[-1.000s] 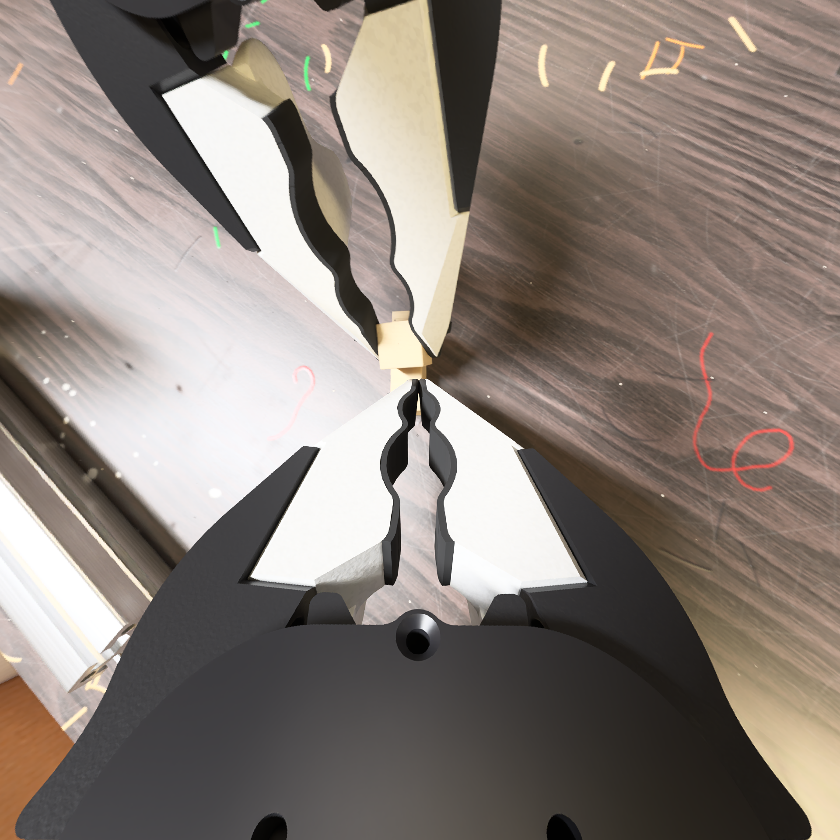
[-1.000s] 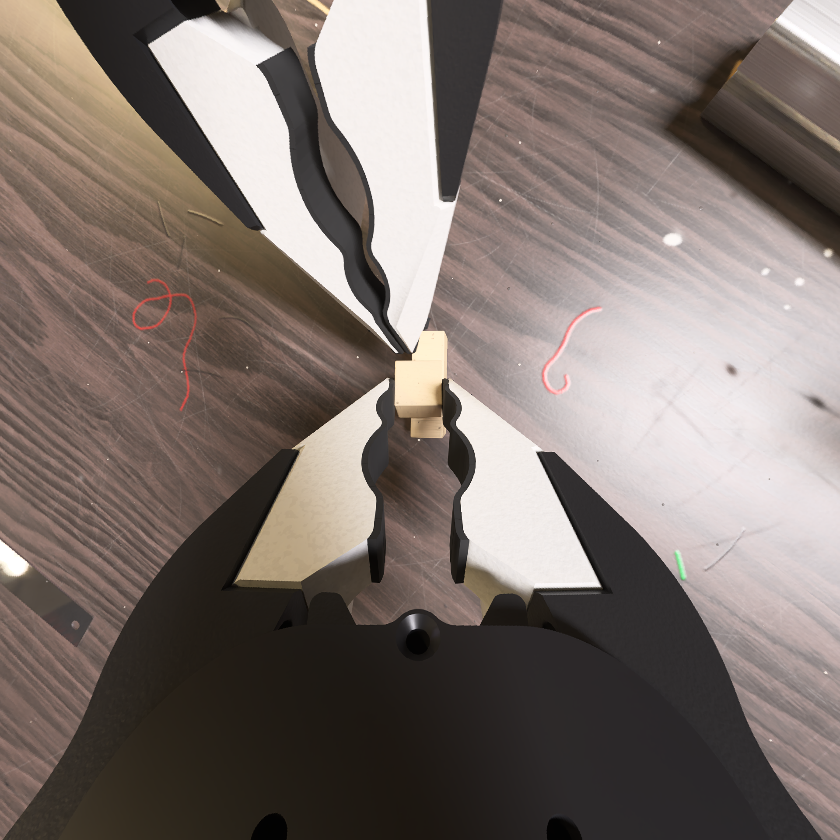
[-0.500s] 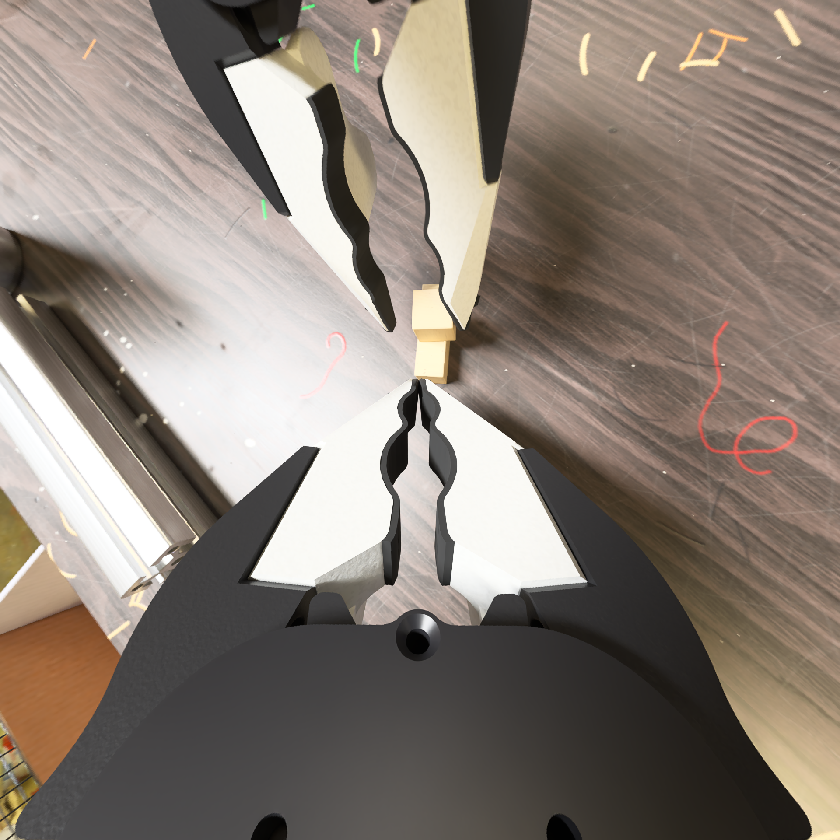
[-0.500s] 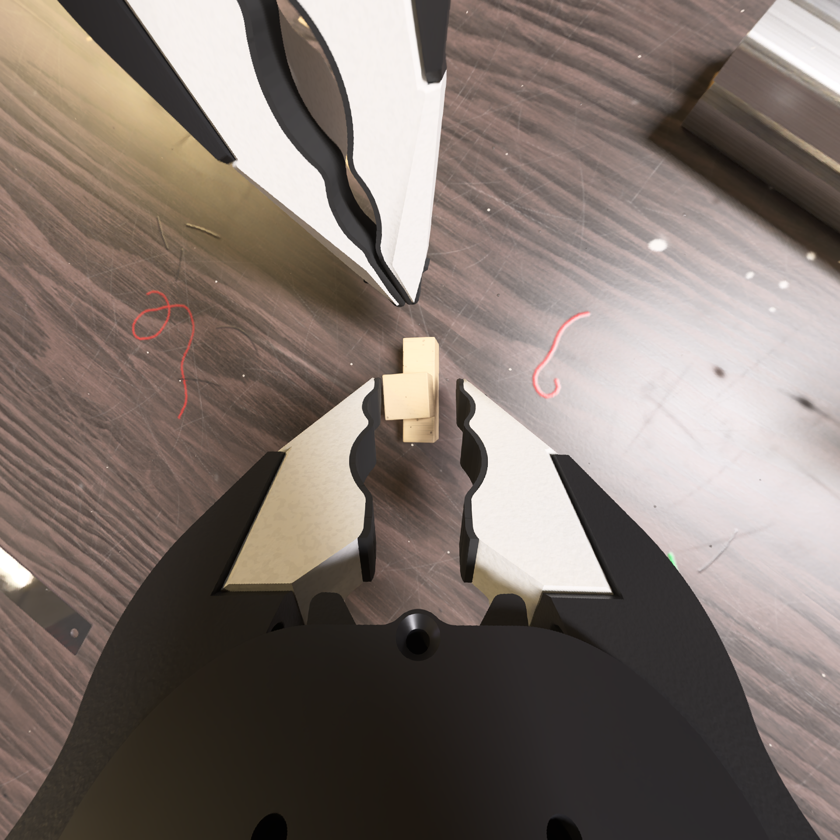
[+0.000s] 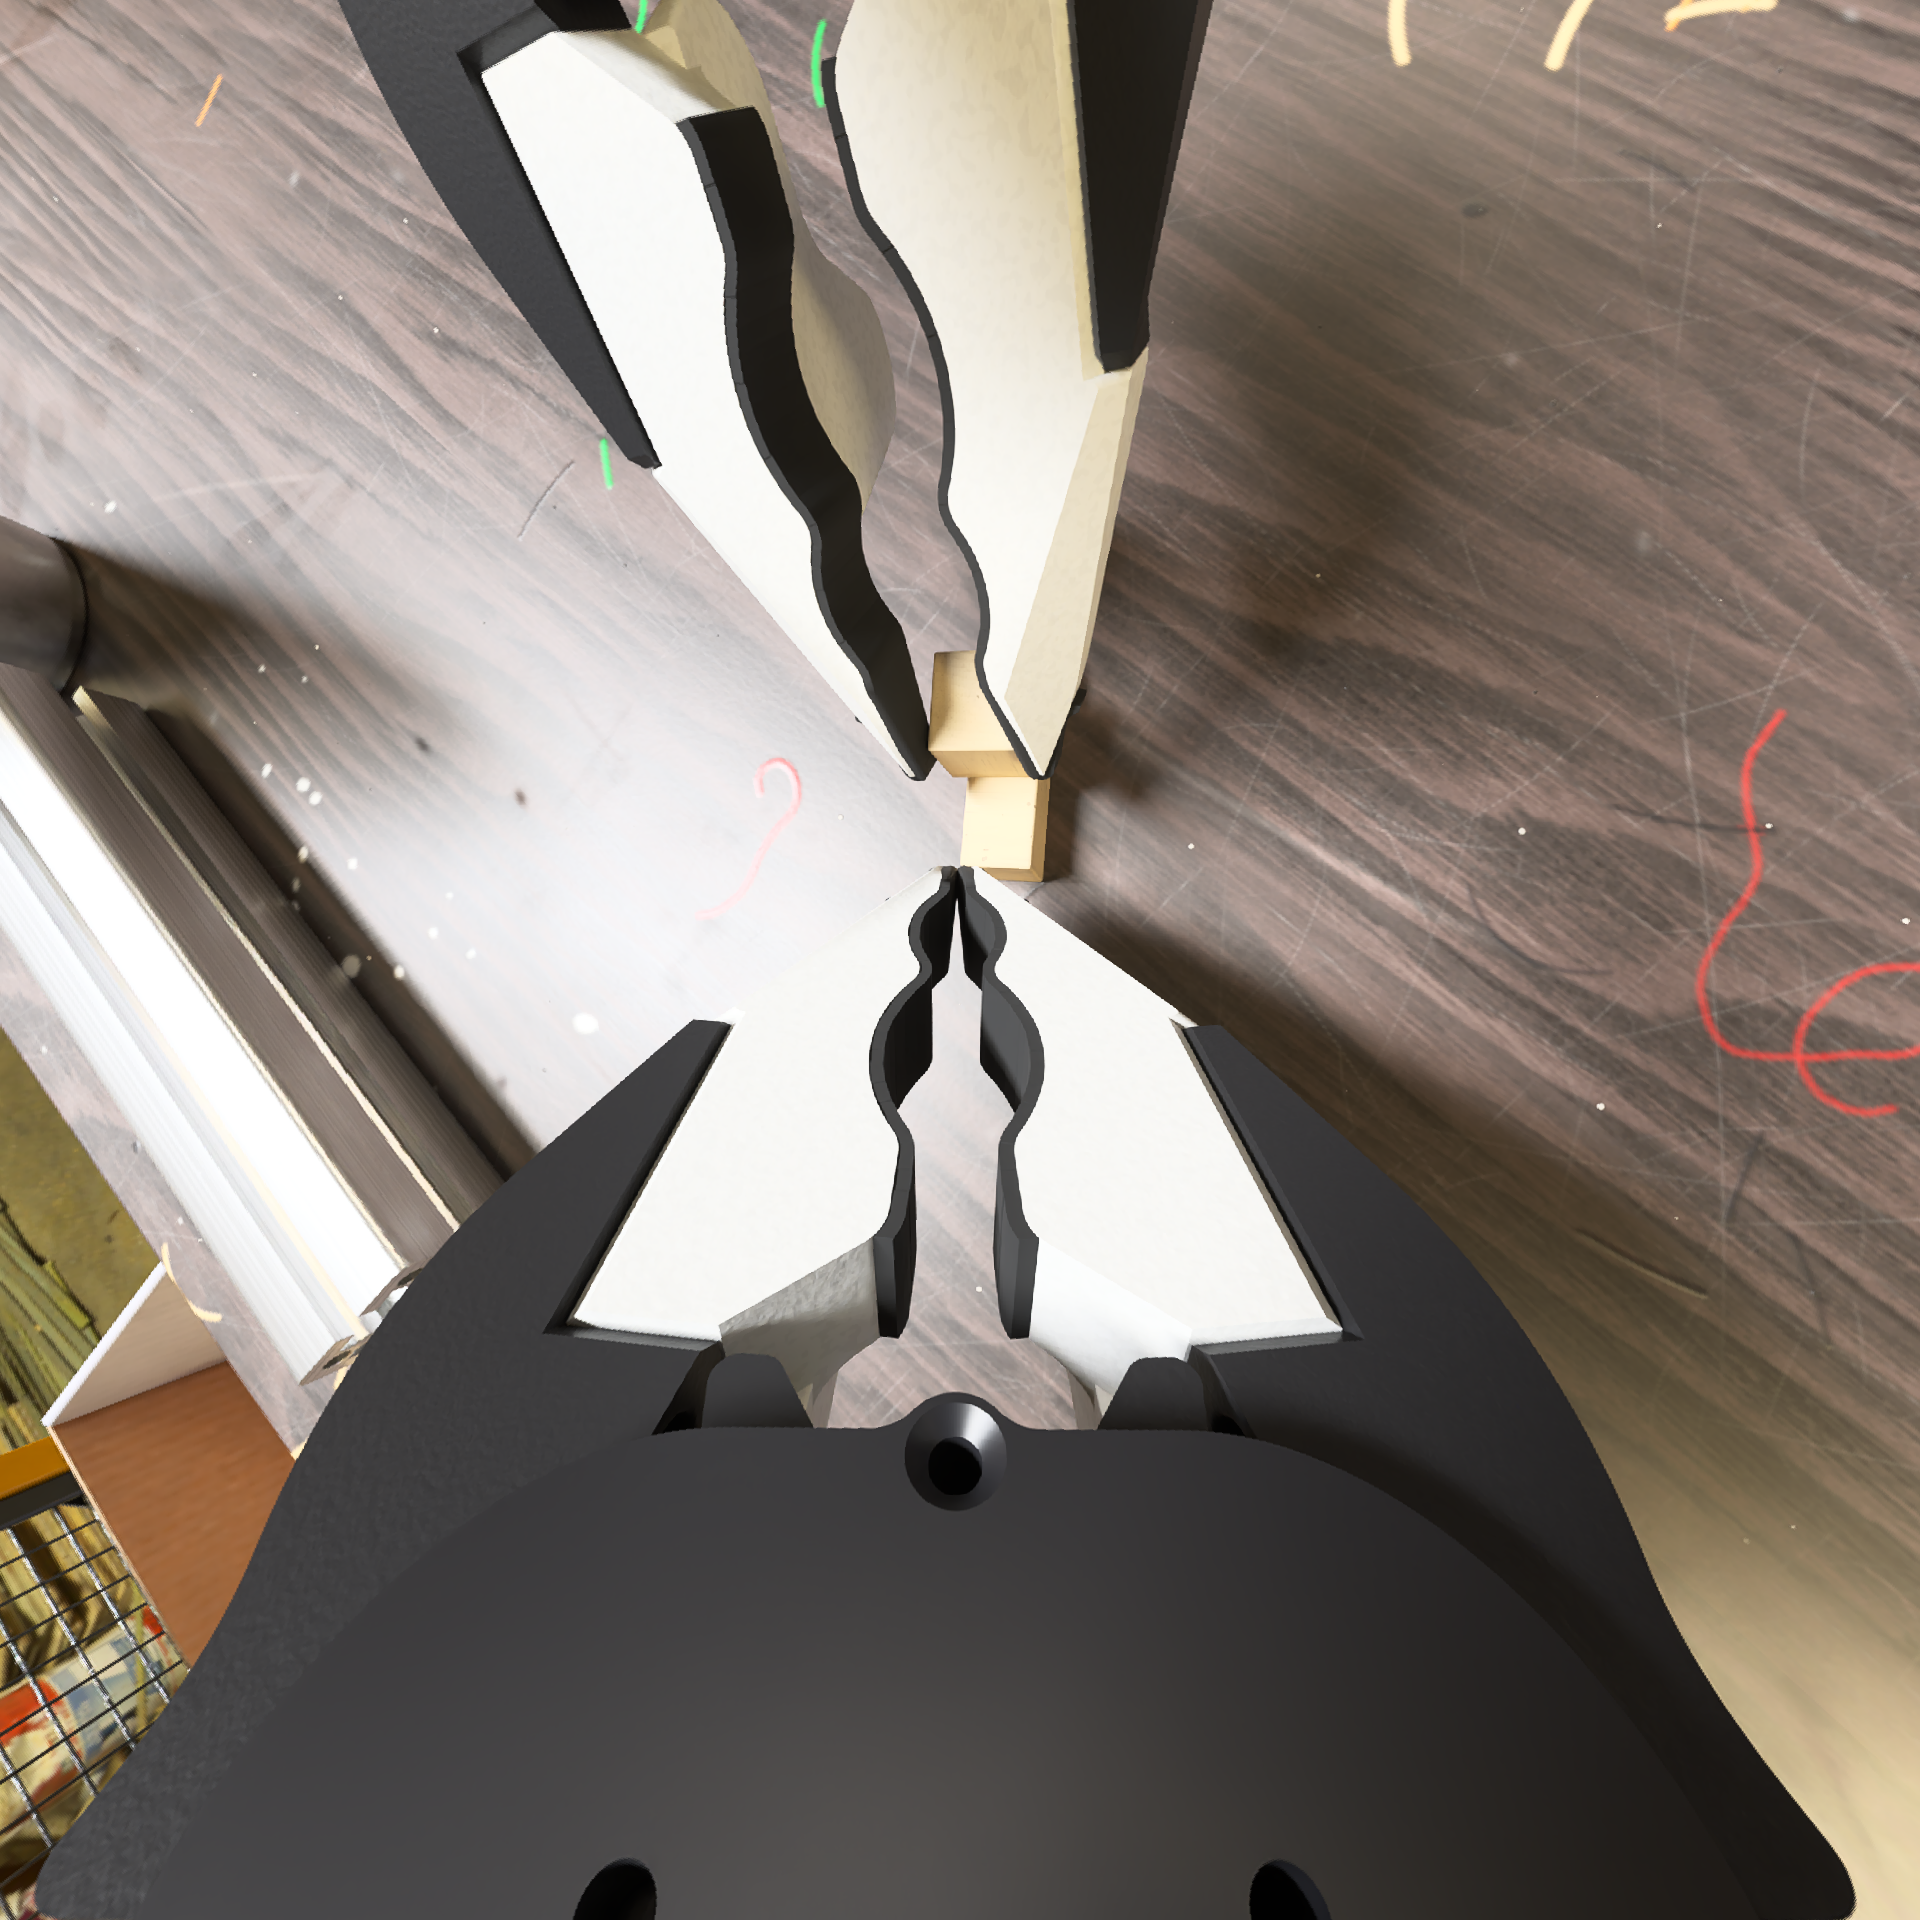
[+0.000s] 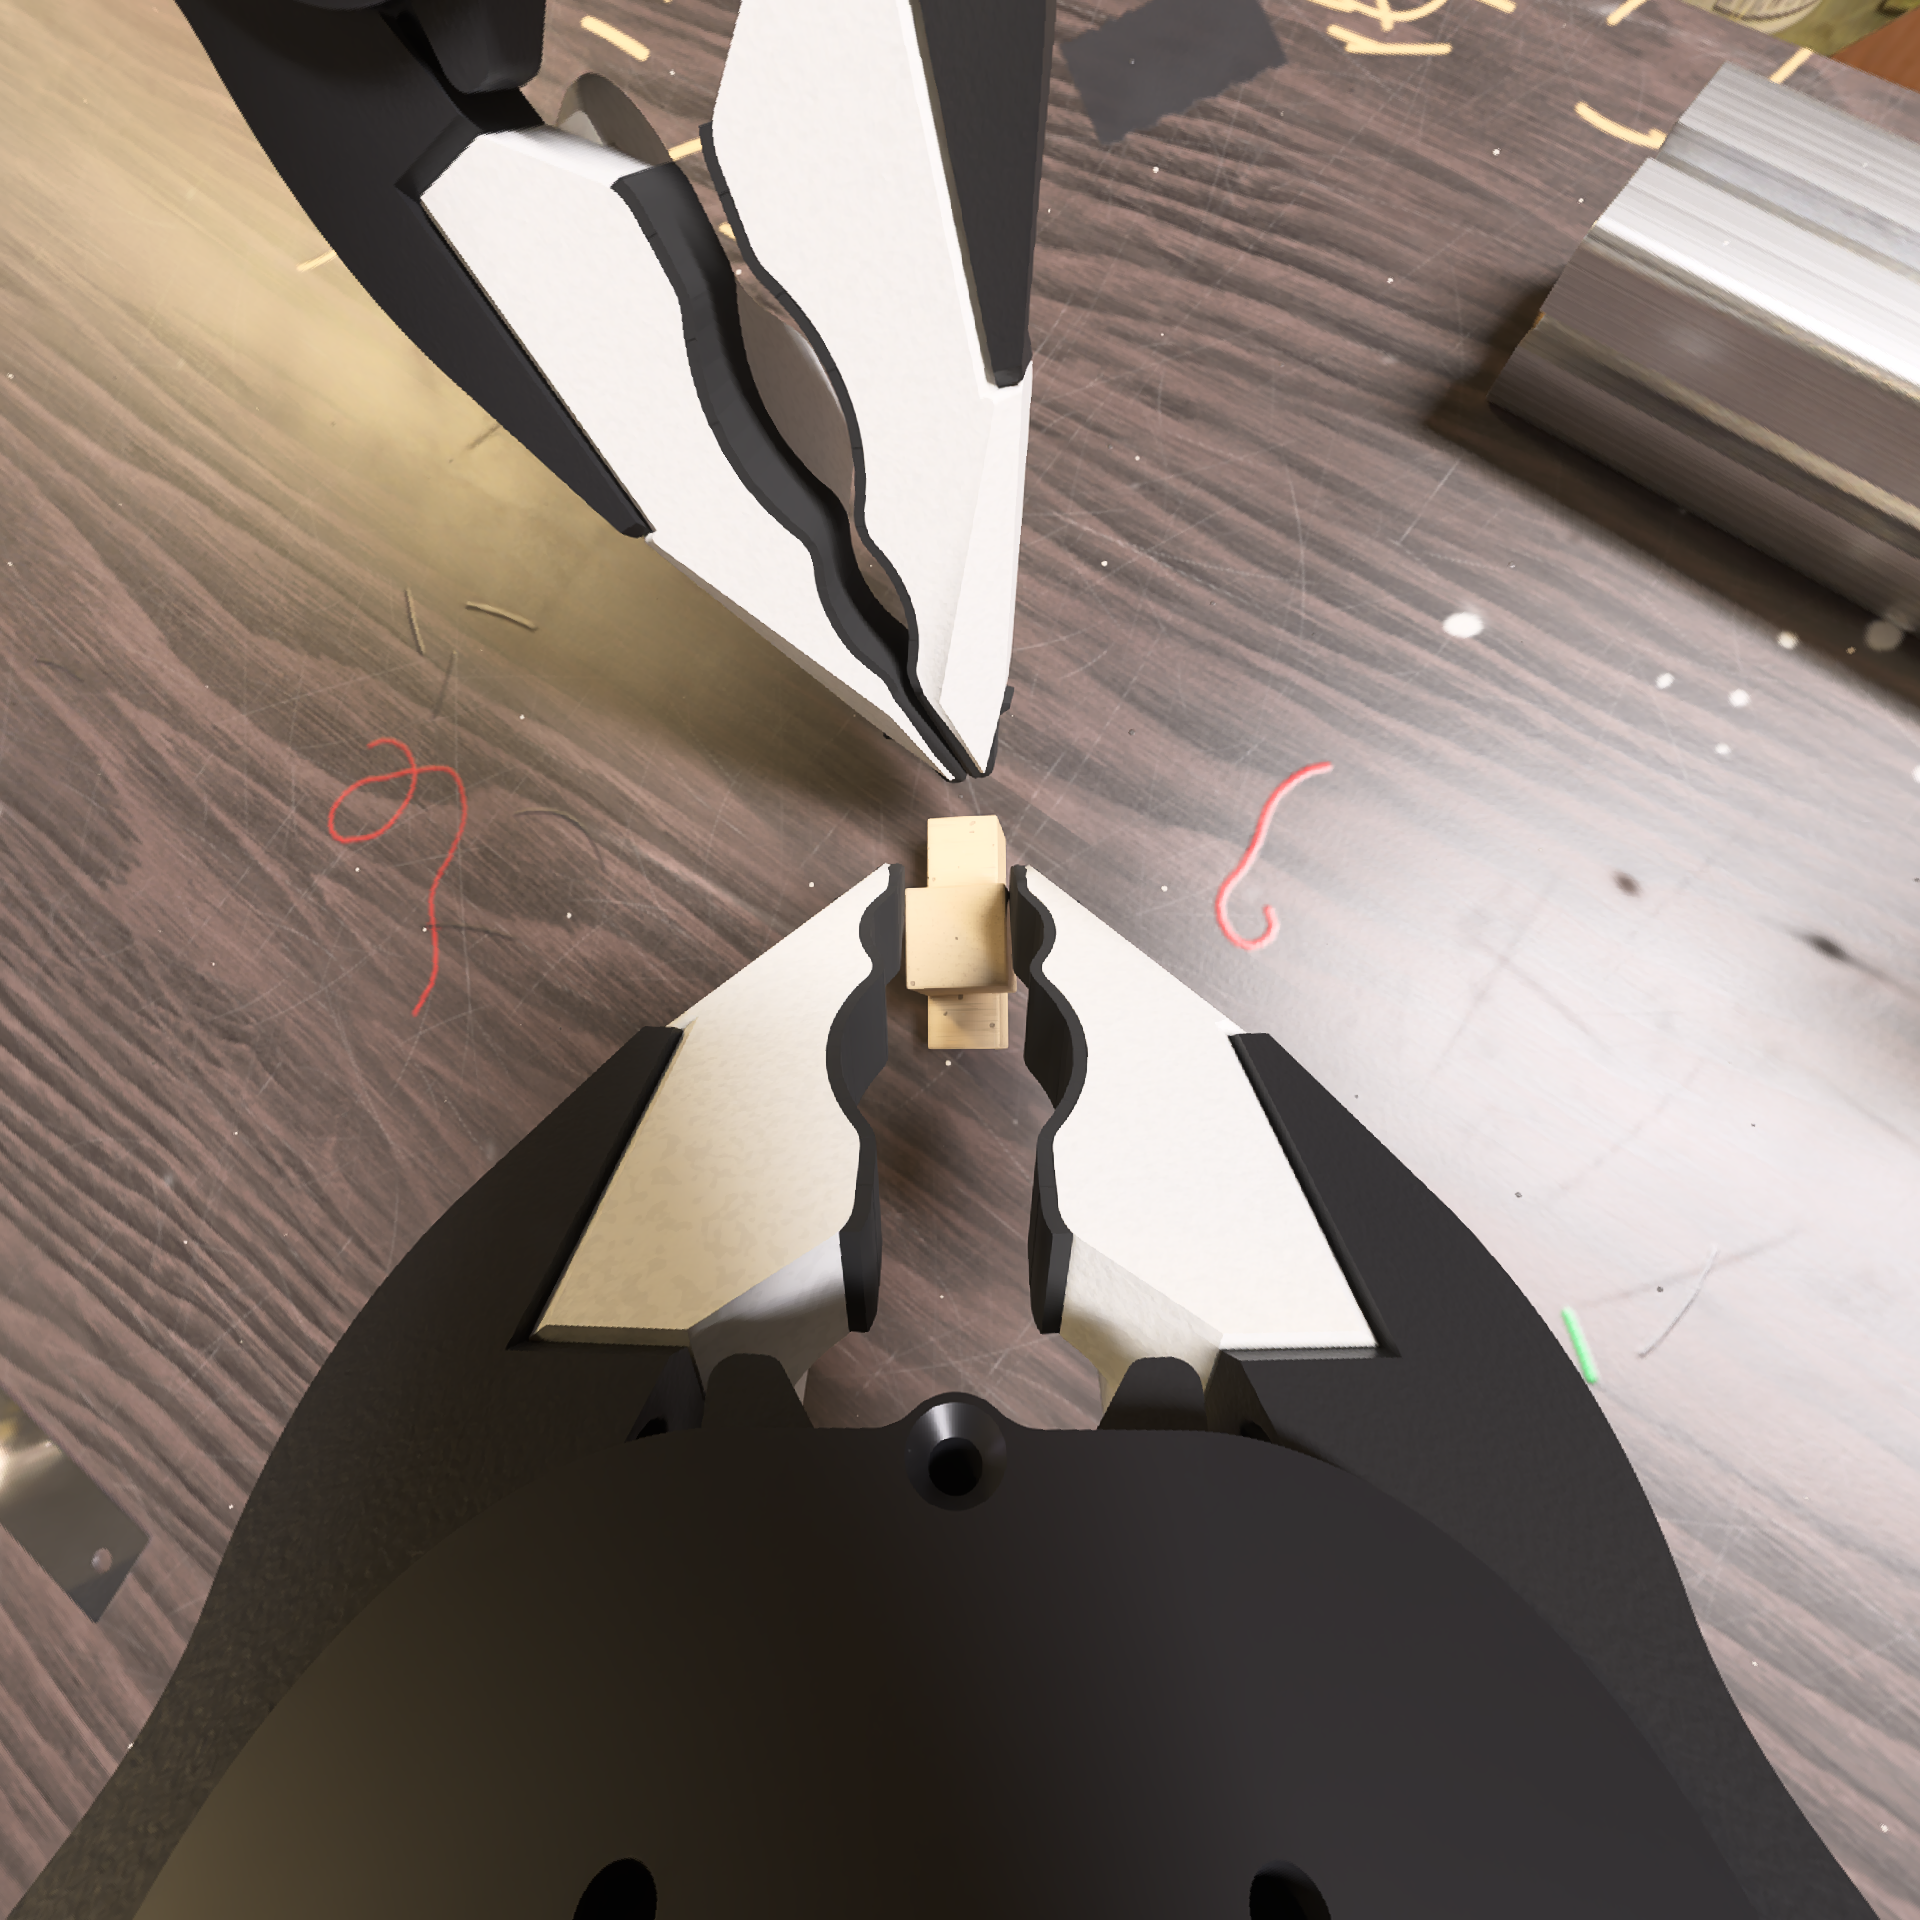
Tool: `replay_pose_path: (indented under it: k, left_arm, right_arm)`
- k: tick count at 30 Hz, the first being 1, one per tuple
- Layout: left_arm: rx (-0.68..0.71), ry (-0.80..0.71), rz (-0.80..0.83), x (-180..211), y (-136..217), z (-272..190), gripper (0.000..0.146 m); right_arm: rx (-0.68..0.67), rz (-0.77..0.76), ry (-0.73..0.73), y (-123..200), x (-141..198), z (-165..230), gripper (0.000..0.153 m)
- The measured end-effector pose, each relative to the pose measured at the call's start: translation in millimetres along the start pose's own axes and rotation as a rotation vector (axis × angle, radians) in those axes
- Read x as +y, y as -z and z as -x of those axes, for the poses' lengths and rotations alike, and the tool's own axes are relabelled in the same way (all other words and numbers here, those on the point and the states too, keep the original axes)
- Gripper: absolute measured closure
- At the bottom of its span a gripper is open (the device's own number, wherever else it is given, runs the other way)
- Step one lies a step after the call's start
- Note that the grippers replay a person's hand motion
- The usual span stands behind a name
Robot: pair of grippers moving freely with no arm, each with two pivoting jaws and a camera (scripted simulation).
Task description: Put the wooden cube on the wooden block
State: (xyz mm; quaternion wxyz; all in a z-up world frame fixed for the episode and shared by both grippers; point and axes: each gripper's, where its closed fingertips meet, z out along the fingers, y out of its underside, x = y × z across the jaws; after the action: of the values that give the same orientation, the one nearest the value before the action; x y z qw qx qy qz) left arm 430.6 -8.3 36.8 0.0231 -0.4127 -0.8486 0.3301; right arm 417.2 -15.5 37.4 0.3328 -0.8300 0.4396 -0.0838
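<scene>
A small pale wooden cube point(image 6: 956, 935) sits across the middle of a longer pale wooden block point(image 6: 966, 1023) that lies on the dark wood table point(image 6: 1455, 1039). My right gripper point(image 6: 956, 883) has its fingers closed against the cube's two sides. The left wrist view shows the same grip from the other side: the right gripper point(image 5: 977, 771), the cube point(image 5: 966, 717) and the block point(image 5: 1003, 831). My left gripper point(image 5: 954, 878) is shut and empty, with its tips just short of the block's end. It also shows in the right wrist view point(image 6: 966, 774).
A metal bar point(image 6: 1745, 343) lies at the right in the right wrist view and at the left in the left wrist view point(image 5: 208, 1039). Beyond it there, the table ends, with a wire basket point(image 5: 62, 1662) below. Red threads point(image 6: 1257, 862) lie beside the block.
One second ago my right gripper held the cube; half a second ago it stood open around it; now it is closed on it again. My left gripper stayed shut and backed off the block.
</scene>
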Motion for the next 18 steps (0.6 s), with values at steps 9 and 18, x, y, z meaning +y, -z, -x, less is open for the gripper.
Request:
replay_pose_path:
  k: [9,18]
  left_arm:
    - [-0.013,0.008,-0.003,-0.4,-0.7,-0.3,0.146]
    - [-0.029,0.003,-0.003,-0.3,-0.6,-0.4,0.146]
  right_arm:
    - [0.032,0.011,0.012,-1.1,-0.9,2.2,0.133]
    - [0.104,-0.063,0.049,-3.9,-4.6,3.0,0.133]
